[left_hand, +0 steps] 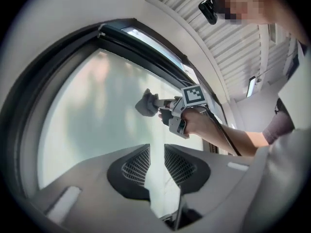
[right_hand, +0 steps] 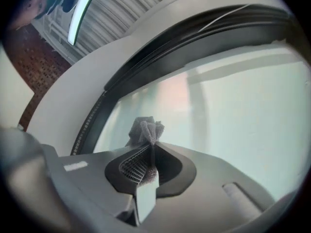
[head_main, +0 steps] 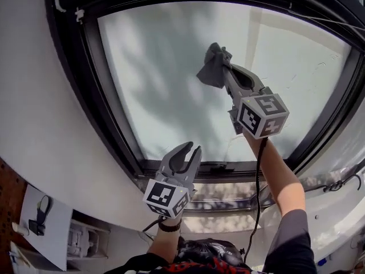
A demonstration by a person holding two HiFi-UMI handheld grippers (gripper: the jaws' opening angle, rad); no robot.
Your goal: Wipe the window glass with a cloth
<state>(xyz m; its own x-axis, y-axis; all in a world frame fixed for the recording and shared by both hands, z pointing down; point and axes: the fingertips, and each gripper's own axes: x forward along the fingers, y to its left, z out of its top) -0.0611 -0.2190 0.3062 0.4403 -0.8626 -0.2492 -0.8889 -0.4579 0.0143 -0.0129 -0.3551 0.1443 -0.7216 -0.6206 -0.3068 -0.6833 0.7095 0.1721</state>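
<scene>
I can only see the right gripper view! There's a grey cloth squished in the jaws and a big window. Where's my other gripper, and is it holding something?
Observer: The left gripper is lower down, by the bottom edge of the black window frame. Its jaws are apart with nothing between them.
Operator: Is my cloth really on the window?
Observer: In the left gripper view, the crumpled grey cloth in the right gripper looks pressed to the frosted window glass, but I cannot be sure it touches.
Operator: Is anything hanging off my gripper?
Observer: Yes, a thin black cable runs from it down along the person's forearm.
</scene>
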